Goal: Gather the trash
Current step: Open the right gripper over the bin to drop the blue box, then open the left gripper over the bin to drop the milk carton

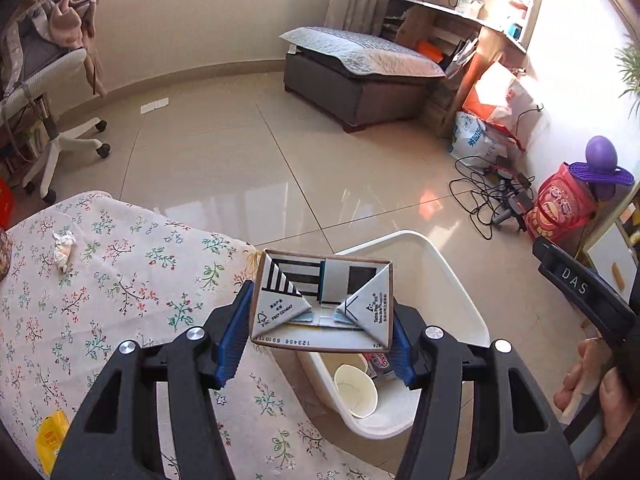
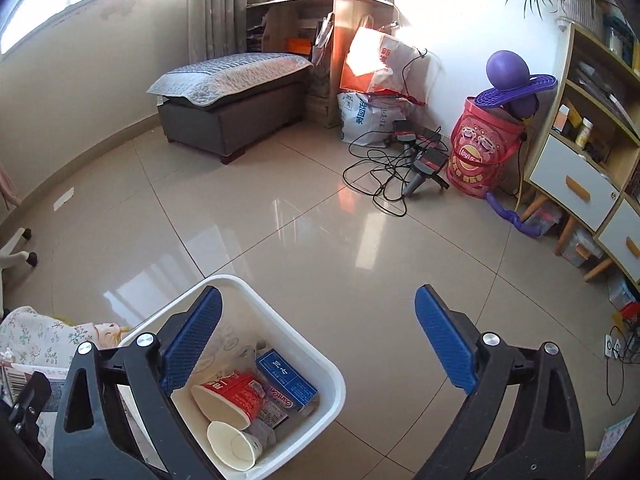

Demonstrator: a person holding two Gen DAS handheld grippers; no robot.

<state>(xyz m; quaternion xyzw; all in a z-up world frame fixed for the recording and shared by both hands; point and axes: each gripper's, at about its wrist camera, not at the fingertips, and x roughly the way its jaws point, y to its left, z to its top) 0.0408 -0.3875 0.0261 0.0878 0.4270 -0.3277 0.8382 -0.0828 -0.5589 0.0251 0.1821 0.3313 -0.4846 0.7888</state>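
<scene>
Two claws over white bin (image 2: 320, 364): L claw (image 1: 322, 320) pinching flattened carton (image 1: 322, 300), R claw (image 2: 318, 340) spread wide, empty.

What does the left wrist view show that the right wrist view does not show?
Only the left wrist view shows the drink carton clamped in the left gripper, the crumpled tissue on the flowered cloth, and the yellow packet.

Only the right wrist view shows the right gripper, jaws wide with nothing between them, and the blue box in the bin.

Both show the white bin and the white paper cup.
</scene>
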